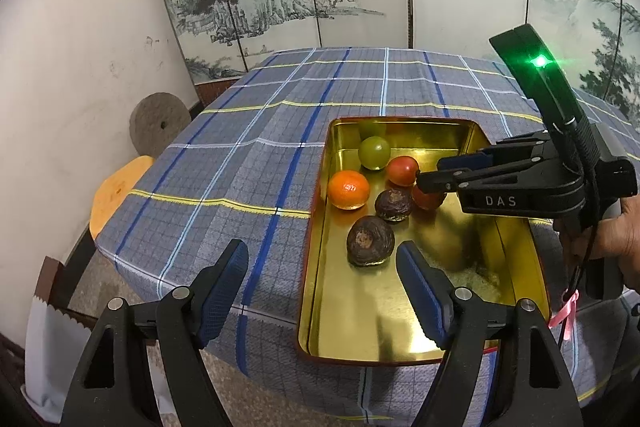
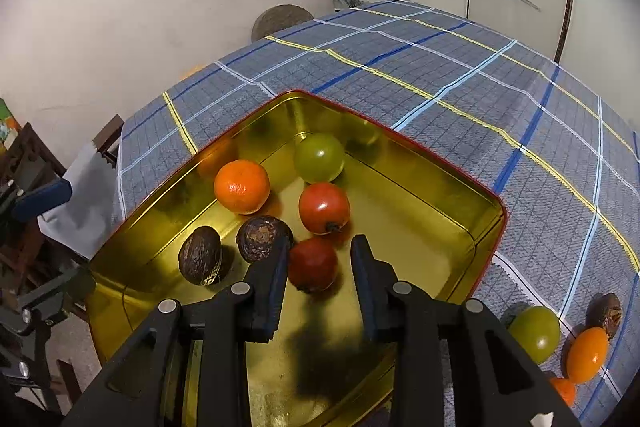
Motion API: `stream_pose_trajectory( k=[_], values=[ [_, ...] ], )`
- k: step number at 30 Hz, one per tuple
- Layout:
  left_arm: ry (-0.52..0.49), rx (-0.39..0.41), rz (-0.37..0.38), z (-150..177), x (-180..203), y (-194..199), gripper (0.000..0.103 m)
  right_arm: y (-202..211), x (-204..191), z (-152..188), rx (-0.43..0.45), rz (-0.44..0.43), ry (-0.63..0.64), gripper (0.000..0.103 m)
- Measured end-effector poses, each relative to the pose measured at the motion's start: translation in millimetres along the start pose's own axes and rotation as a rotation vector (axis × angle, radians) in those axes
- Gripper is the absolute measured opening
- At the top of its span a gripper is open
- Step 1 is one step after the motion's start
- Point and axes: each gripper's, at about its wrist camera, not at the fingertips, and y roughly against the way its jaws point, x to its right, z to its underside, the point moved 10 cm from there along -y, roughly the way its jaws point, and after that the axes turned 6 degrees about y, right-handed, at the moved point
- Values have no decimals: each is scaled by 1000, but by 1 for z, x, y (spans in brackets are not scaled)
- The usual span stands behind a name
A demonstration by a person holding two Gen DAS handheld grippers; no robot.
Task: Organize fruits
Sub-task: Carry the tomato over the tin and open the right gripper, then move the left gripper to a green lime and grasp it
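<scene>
In your right wrist view, the gold rectangular metal tray (image 2: pixel 460 195) sits mid-frame on the blue checked tablecloth (image 2: pixel 440 75). Inside it, the round green fruit (image 2: pixel 320 157) lies uppermost, the orange mandarin (image 2: pixel 242 187) to its lower left, and two red tomatoes (image 2: pixel 324 207) (image 2: pixel 312 263) one below the other. Two wrinkled brown fruits (image 2: pixel 264 239) (image 2: pixel 200 255) lie left of the lower tomato. Outside the tray, at lower right, a second green fruit (image 2: pixel 534 333), an oval orange fruit (image 2: pixel 587 353) and a third brown fruit (image 2: pixel 604 311) lie on the cloth.
</scene>
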Motion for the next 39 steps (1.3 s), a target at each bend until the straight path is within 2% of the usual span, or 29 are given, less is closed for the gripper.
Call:
stream_pose_trajectory(
  k=[9,12,16,18,25,30,39],
  values=[
    [-7,-3,-3,1,1,-1,77,20,-8,-10,78,-19,7,33],
    [-7,-11,-3,2,2,-3,77,36,-9,-10,127,-23,-5,38],
    [-17,-13,-5,3,4,-4,77,62,0,-2,192,-6,-41,52],
    [-25,-10,-7,2,7,-3,77,74,7,7,214,4,-66,56],
    [-59,-8,-1,0,21,0,77,112,52,58,225,109,-155,62],
    [-100,-6,10,-4,41,3,77,141,101,108,204,236,-217,65],
    [-205,-3,61,-14,95,7,77,193,207,214,132,479,-427,65]
  ],
)
